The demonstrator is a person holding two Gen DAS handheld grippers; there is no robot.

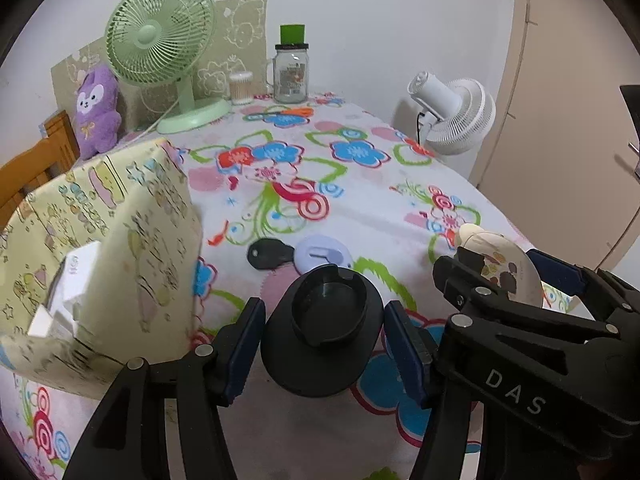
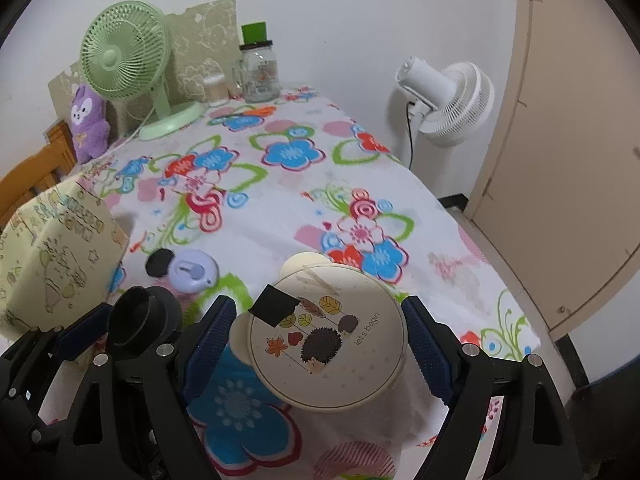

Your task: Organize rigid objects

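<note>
My left gripper is shut on a black round cap with a raised ring, held just above the floral tablecloth. The right wrist view shows the same cap at lower left. My right gripper is shut on a cream round lid with a hedgehog picture and a black patch. That lid shows at the right of the left wrist view. A lilac round lid and a small black piece lie on the cloth just beyond the cap.
A yellow patterned box with white cartons inside stands at the left. At the far edge are a green fan, a purple plush, a swab pot and a glass jar. A white fan stands off the table's right.
</note>
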